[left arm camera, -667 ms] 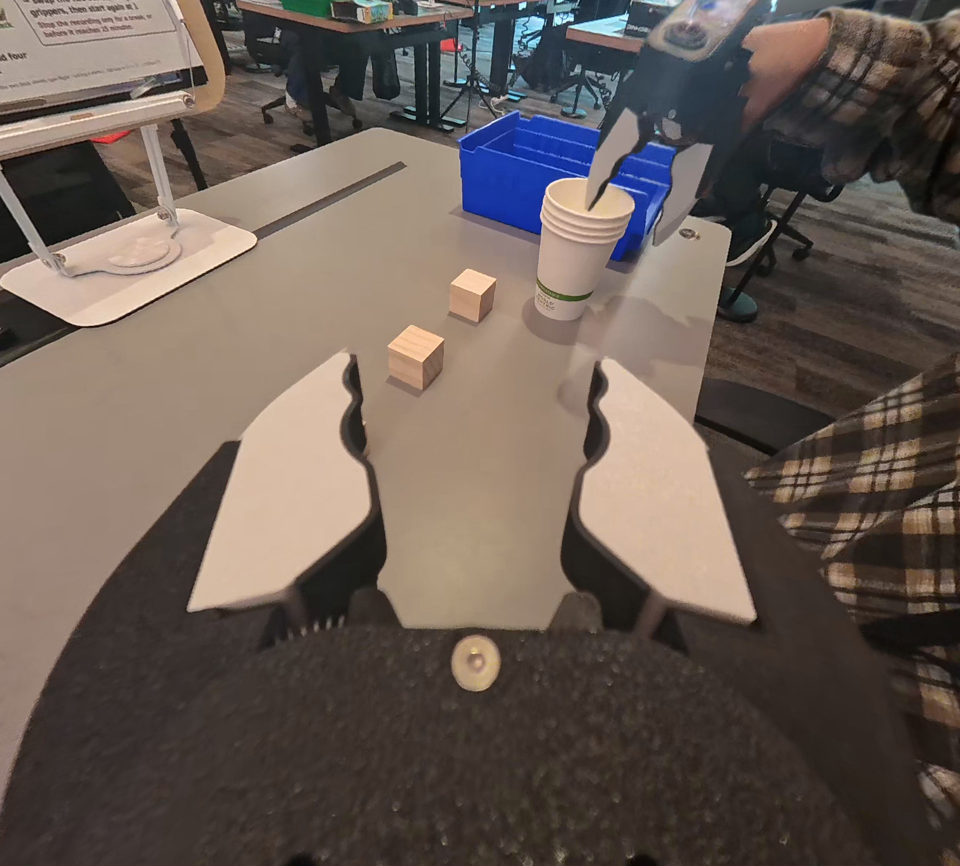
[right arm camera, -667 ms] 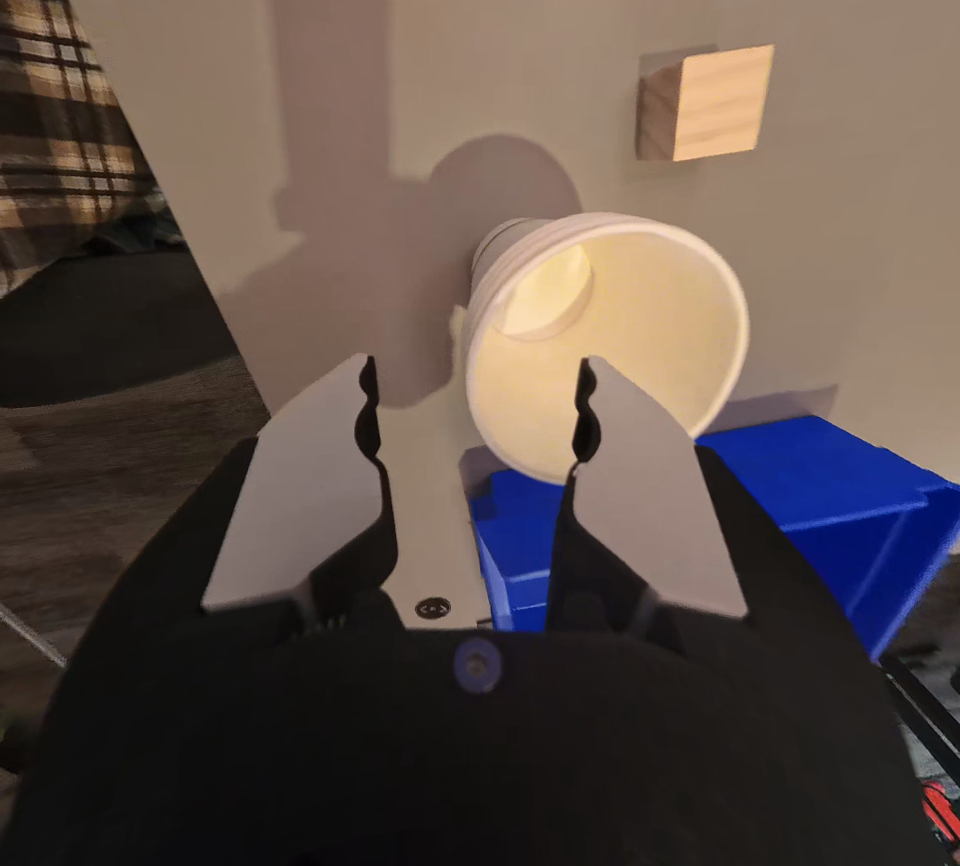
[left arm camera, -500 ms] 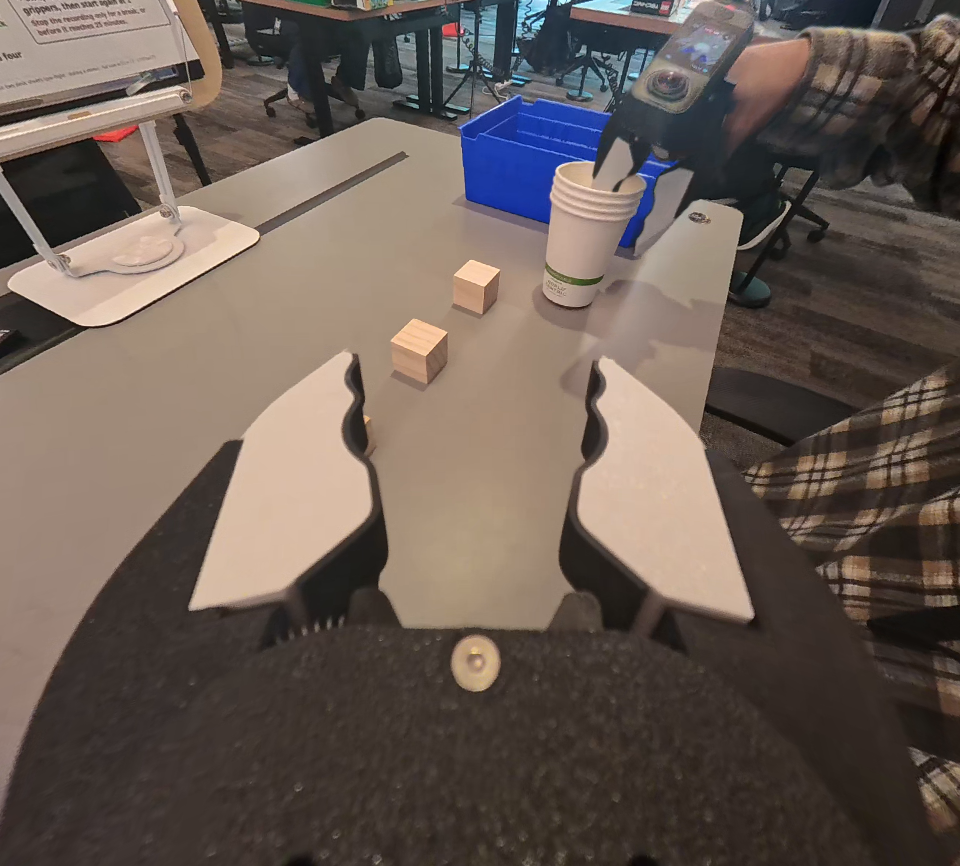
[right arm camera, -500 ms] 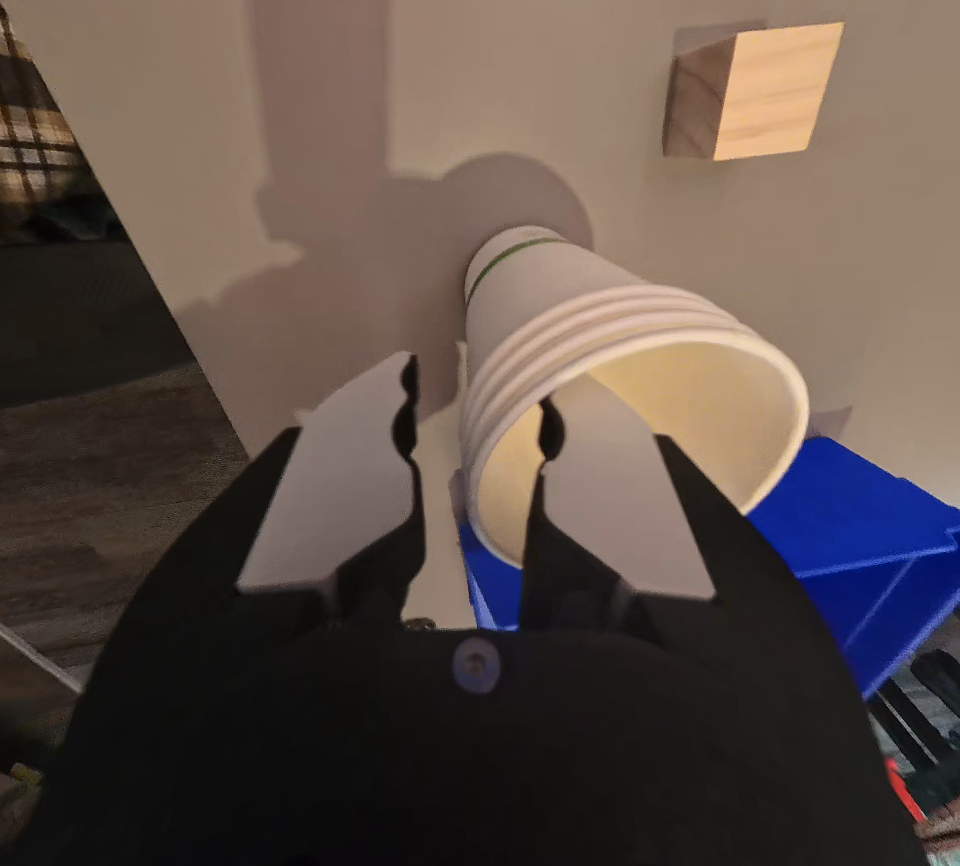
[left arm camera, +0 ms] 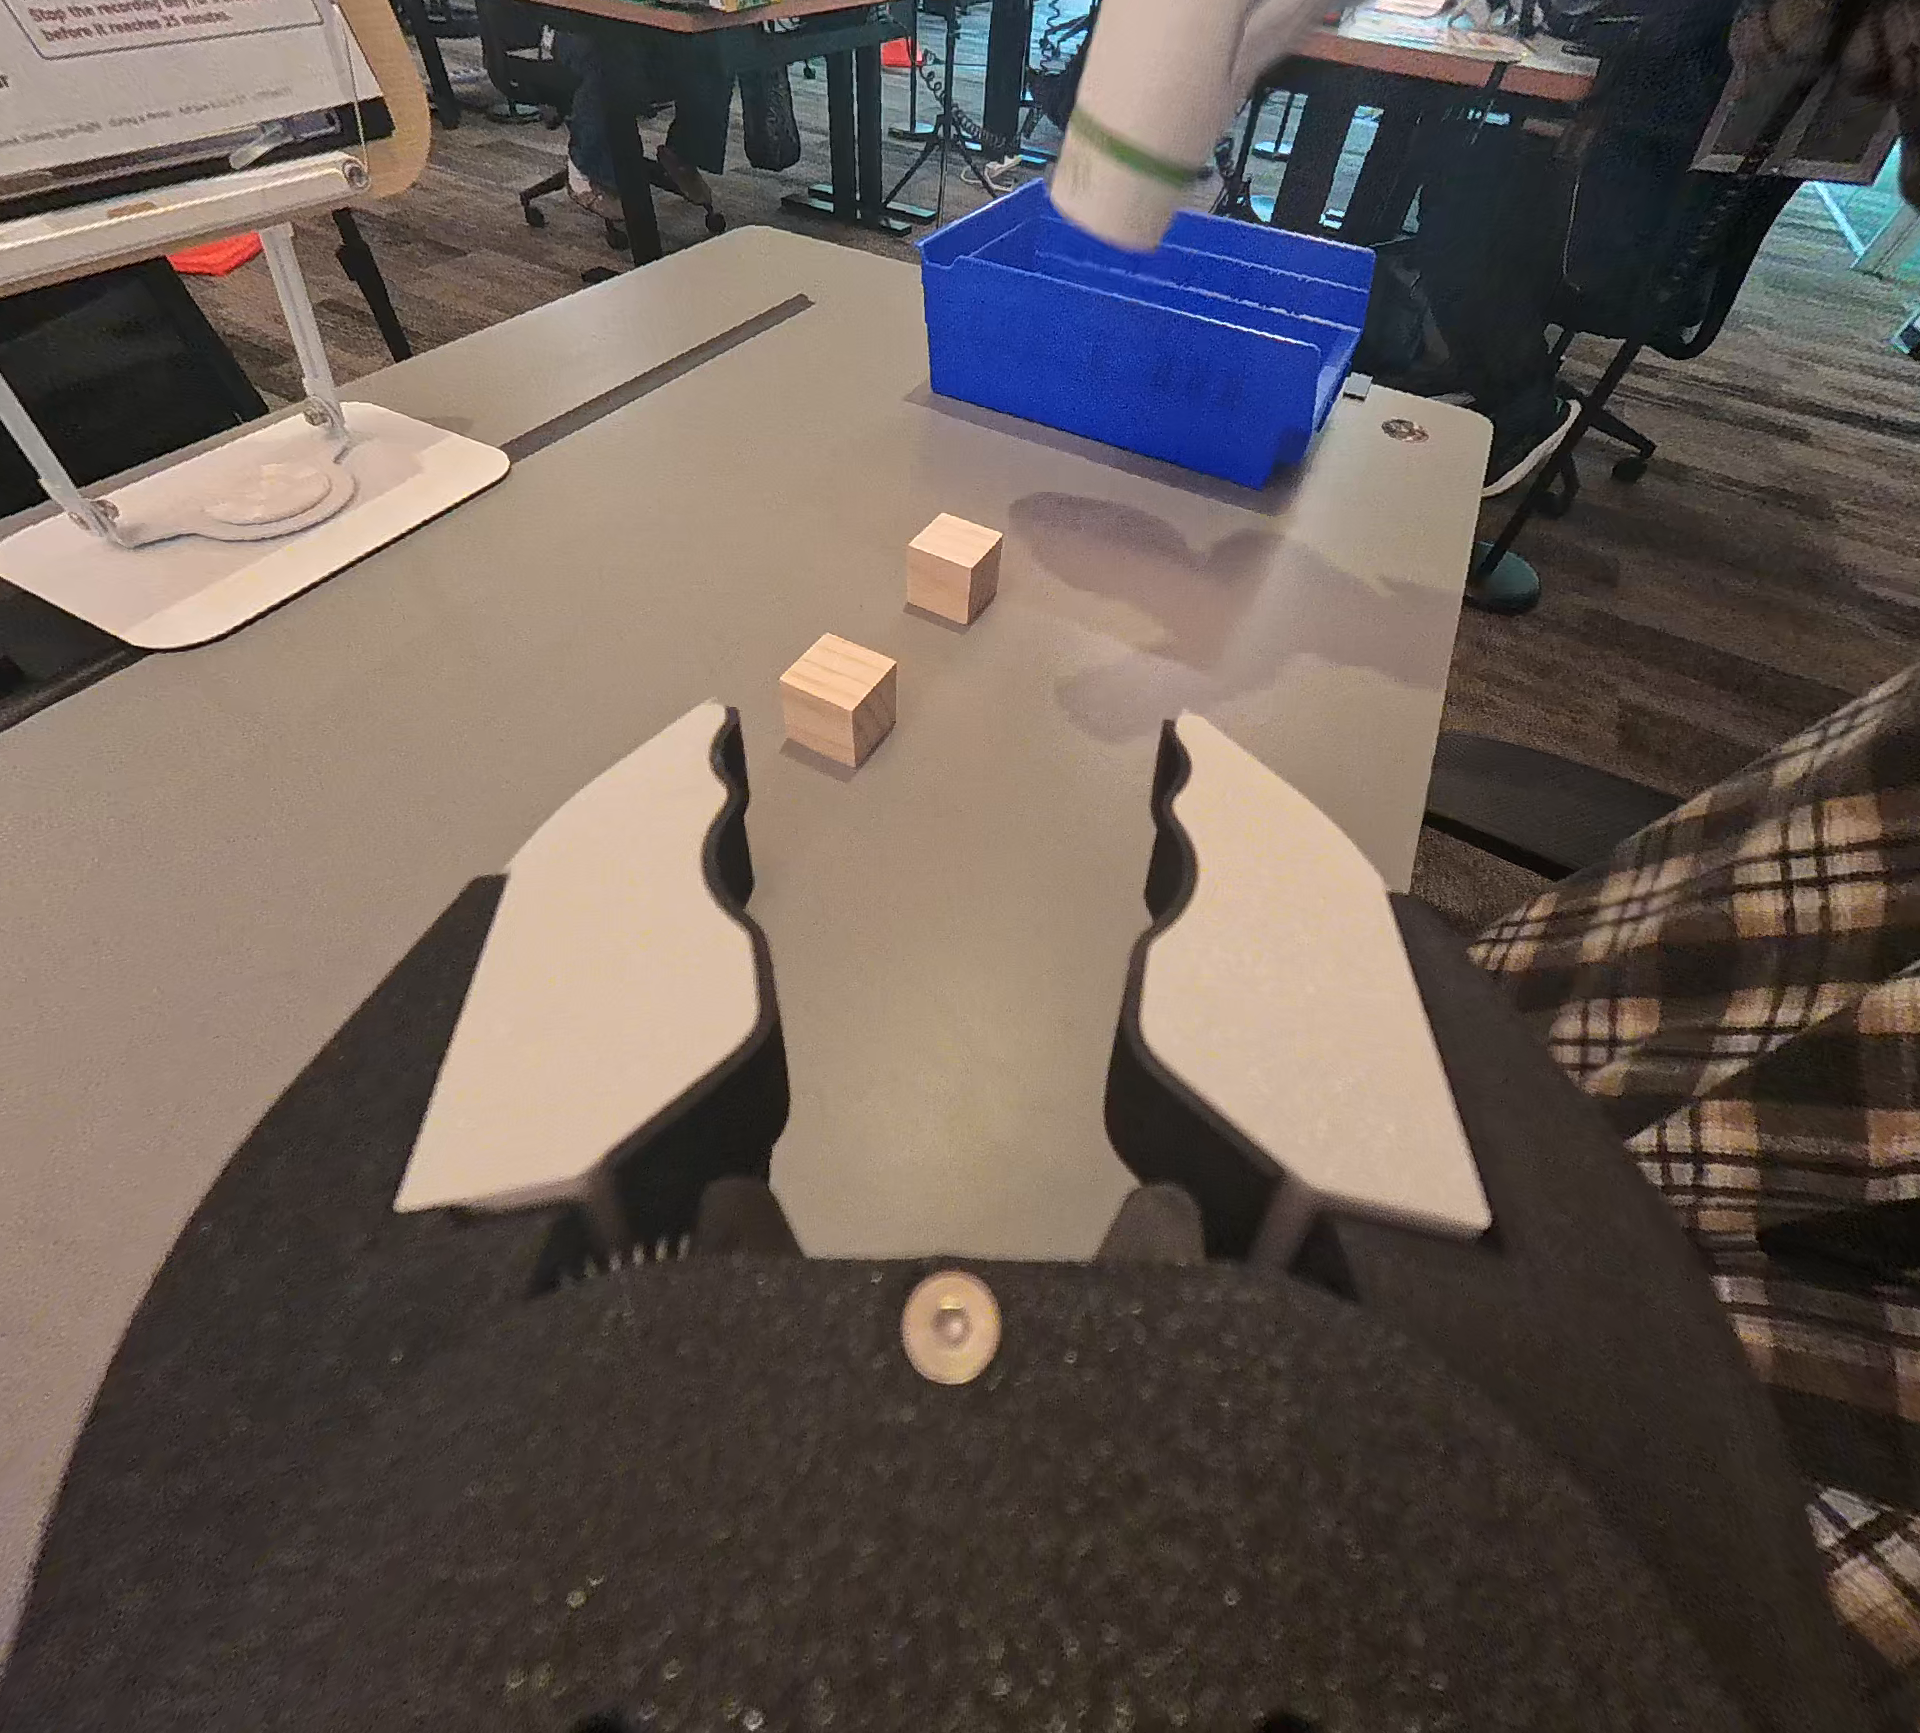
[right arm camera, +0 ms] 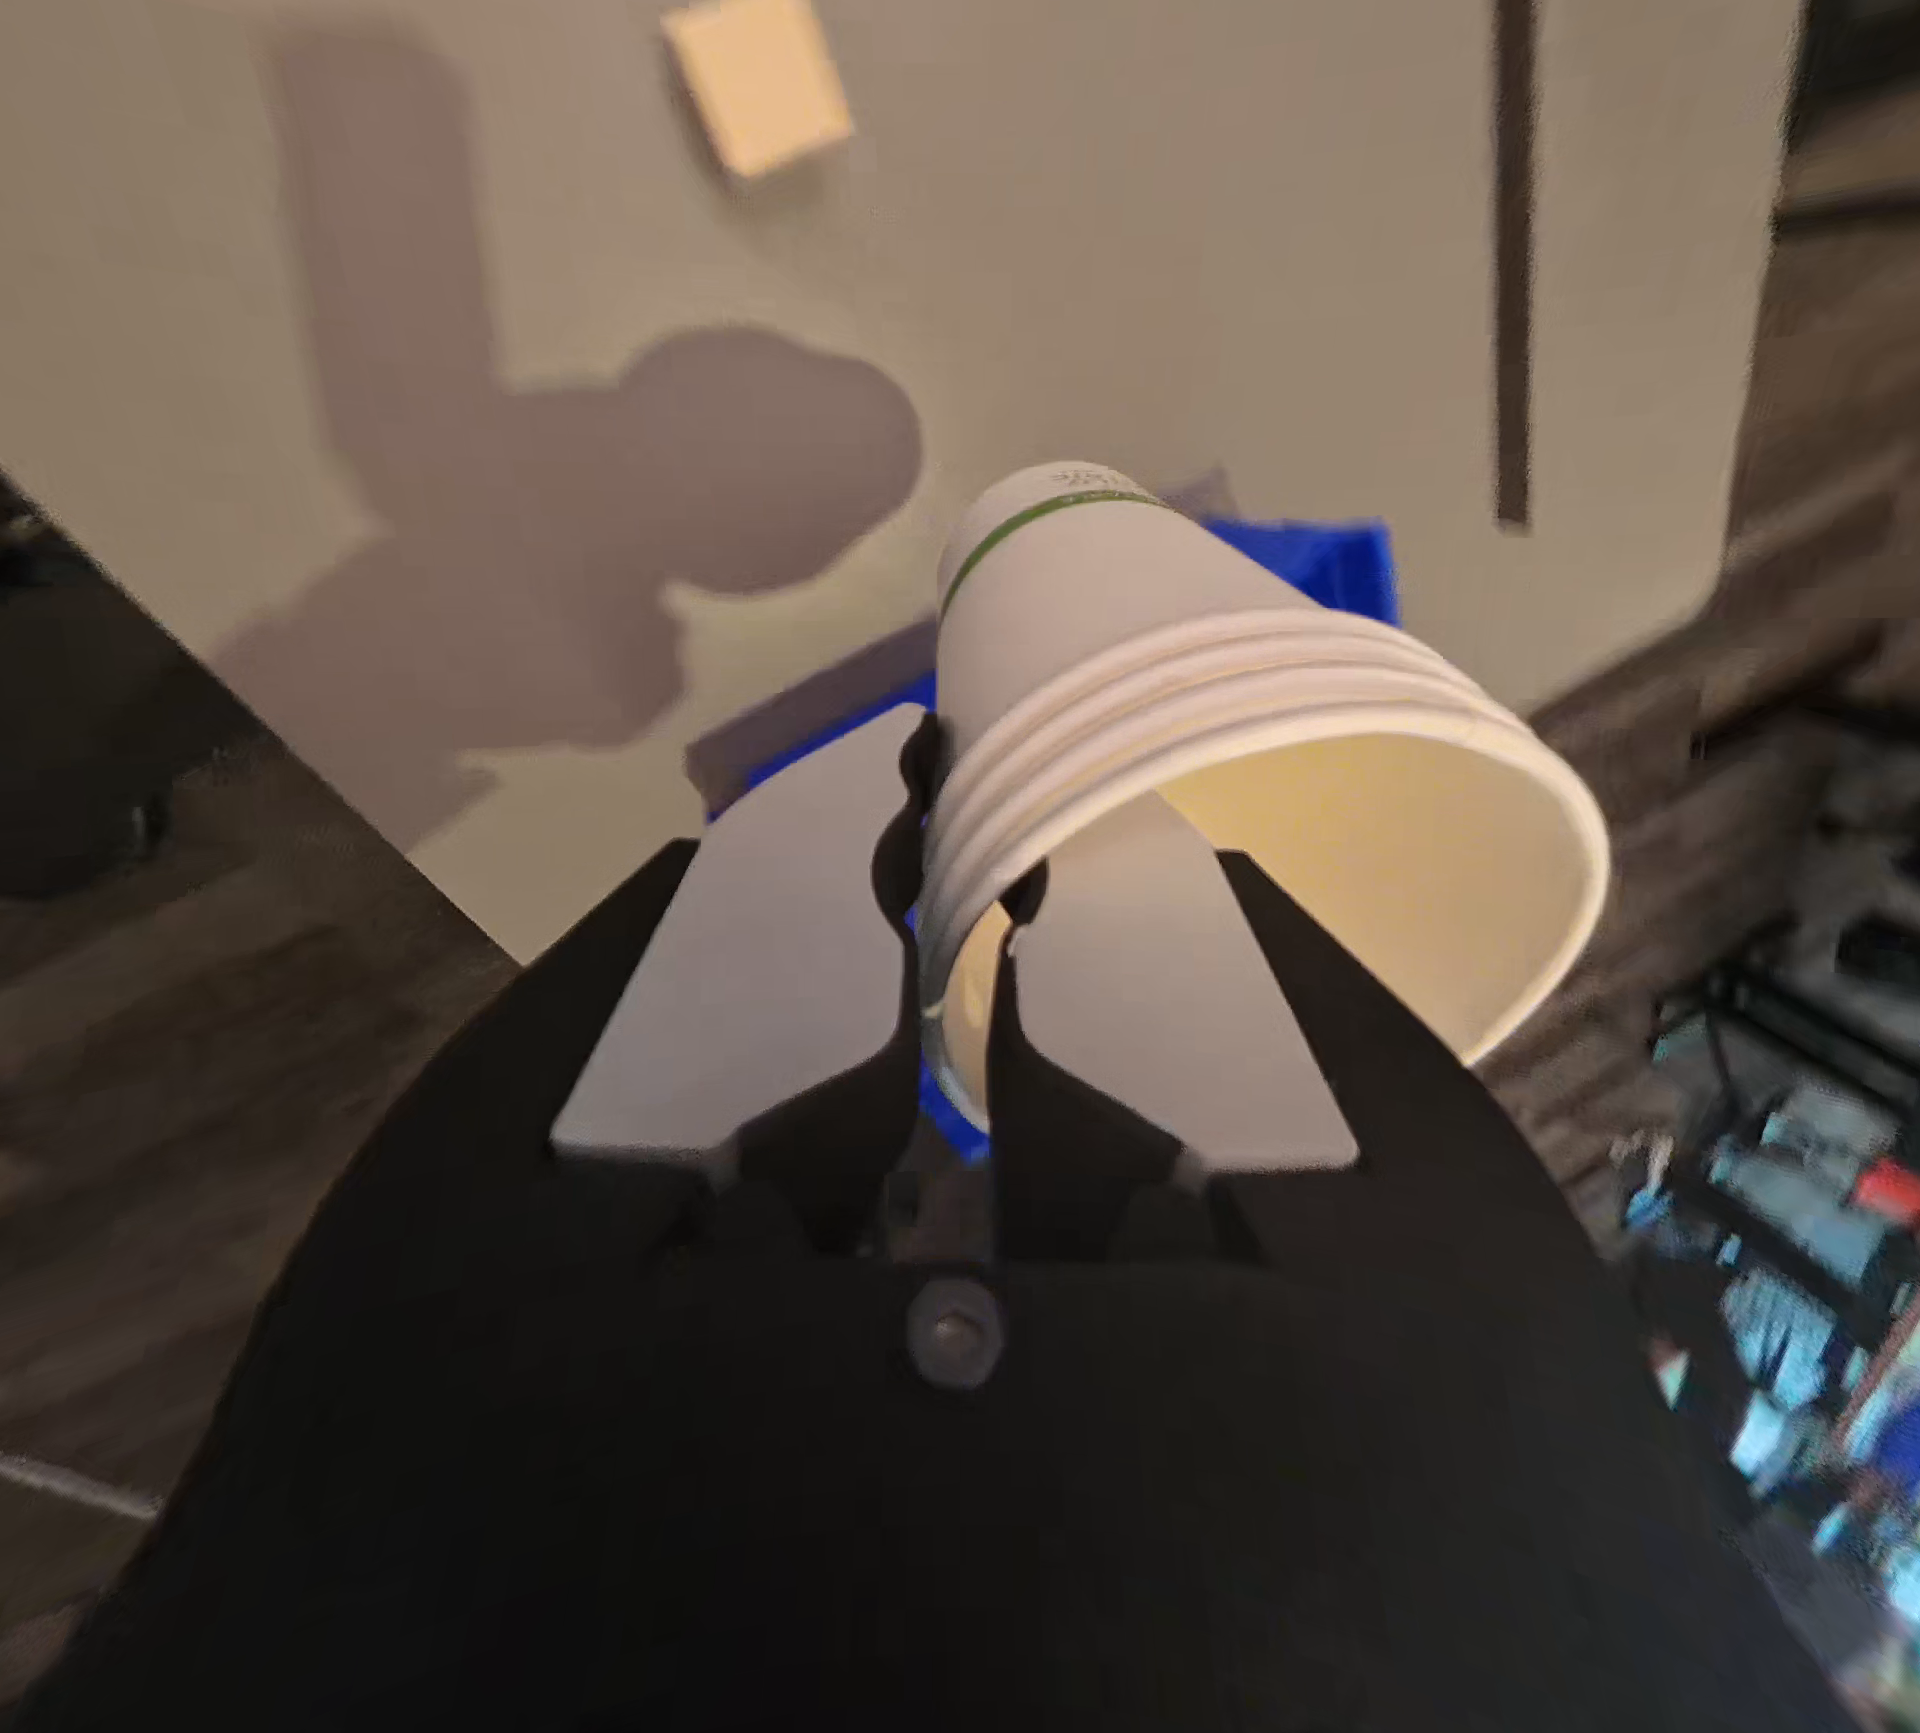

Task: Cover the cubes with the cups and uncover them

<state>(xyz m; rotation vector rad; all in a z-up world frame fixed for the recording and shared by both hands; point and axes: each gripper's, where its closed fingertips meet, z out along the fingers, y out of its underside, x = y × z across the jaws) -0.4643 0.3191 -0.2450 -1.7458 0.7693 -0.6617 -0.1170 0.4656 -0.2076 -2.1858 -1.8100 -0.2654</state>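
Two wooden cubes sit on the grey table: a near cube and a far cube. One cube shows in the right wrist view. My left gripper is open and empty, low over the table just short of the near cube. My right gripper is shut on the rim of a stack of nested white paper cups with a green band. It holds the stack tilted in the air above the blue bin, with one finger inside the rim and one outside.
A blue plastic bin stands at the table's far right edge. A document stand with a white base is at the left. A person's plaid sleeve is at the right. Office desks and chairs fill the background.
My right gripper closed on the cup stack's rim and lifted it off the table, up and tilted over the blue bin. The left gripper stayed open and nearly still.
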